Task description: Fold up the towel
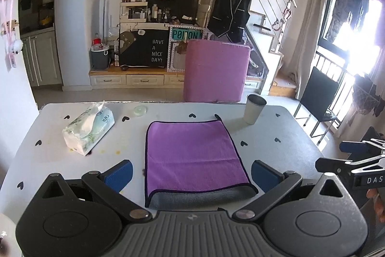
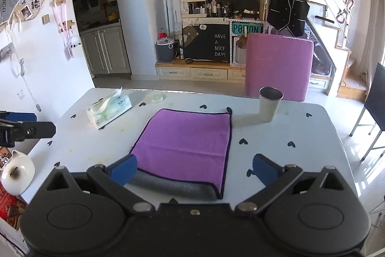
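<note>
Purple towel (image 1: 192,153) flat mid-counter (image 1: 284,136), near edge apparently turned over, grey side showing. Looks partly folded. Left tool (image 1: 191,174) and right tool (image 2: 193,171) both wide open, empty, above near edge. Next: pinch near corners, carry to far edge. Cup (image 2: 270,104) beyond towel, contents unreadable.

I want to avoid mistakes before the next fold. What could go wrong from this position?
1. The cup stands near the far right corner of the towel; a lifted edge could perhaps tip it.
2. The towel's layers do not line up: grey underside shows at the near edge, so another fold may come out uneven.
</note>
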Demonstrator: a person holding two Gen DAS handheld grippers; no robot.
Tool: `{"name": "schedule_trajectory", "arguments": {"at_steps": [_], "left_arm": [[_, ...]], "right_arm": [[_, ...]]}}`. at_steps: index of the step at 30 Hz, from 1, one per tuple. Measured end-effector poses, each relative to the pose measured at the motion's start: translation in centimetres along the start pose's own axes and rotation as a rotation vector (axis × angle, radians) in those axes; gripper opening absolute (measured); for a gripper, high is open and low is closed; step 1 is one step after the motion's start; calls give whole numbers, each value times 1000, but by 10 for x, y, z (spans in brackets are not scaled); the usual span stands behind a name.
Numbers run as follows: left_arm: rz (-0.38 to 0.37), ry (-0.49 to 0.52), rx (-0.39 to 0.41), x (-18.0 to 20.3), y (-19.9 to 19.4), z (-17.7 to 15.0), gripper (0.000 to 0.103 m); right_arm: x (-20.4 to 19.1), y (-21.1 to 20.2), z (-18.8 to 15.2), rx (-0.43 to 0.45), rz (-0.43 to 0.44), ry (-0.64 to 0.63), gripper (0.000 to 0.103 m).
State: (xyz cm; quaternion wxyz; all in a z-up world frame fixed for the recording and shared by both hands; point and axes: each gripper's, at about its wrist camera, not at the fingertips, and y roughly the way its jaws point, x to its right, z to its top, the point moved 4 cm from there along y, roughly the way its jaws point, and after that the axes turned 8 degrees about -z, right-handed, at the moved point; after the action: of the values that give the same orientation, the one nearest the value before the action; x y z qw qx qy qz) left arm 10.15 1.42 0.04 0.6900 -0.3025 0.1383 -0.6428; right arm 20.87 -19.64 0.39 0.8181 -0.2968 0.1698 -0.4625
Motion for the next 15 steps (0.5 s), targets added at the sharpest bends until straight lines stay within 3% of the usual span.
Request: {"name": "schedule_trajectory", "arguments": {"at_steps": [15], "left_arm": [[30,4,-162,-34,99,-26,103]], "right_arm": [[4,101,-23,-58,6,17,102]]}}
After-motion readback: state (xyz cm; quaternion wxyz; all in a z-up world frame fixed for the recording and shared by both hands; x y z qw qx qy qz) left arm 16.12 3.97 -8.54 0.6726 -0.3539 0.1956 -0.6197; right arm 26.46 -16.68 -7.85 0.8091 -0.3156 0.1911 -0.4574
